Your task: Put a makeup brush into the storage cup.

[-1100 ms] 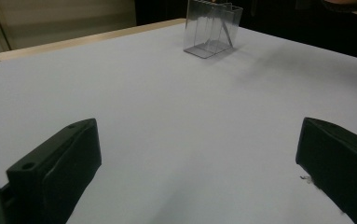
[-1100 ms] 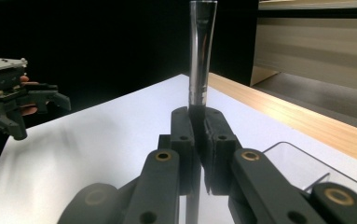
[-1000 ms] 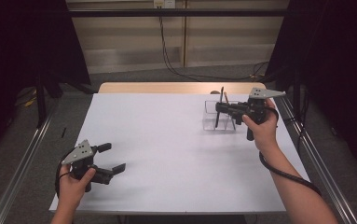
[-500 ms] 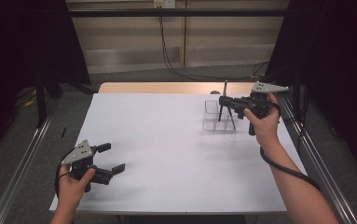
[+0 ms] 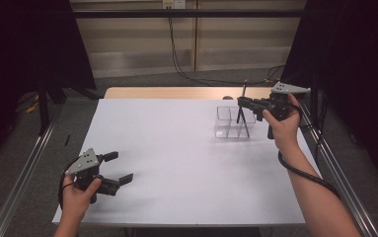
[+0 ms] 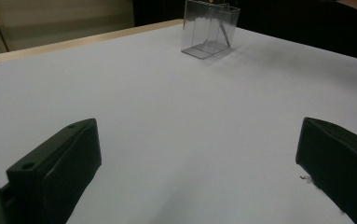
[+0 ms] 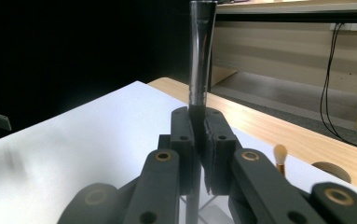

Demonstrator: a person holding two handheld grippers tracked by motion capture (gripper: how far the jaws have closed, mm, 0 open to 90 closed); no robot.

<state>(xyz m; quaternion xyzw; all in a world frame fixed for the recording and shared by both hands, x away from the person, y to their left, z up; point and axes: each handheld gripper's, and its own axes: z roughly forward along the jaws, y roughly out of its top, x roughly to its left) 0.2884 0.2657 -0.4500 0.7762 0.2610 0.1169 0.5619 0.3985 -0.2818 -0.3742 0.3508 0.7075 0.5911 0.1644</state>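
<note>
One brush [image 5: 244, 111] stands in clear organizer [image 5: 226, 129].

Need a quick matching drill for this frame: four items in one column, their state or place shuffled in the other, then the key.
Items
1. left tool
2. right tool
3. black brush
4. clear organiser box

States
A. transparent, on the far right part of the white table
B. jaws wide open, nothing between them
C. upright, lower end in the box
D. jaws shut on a thin handle

Pairs: 1-B, 2-D, 3-C, 4-A
</note>
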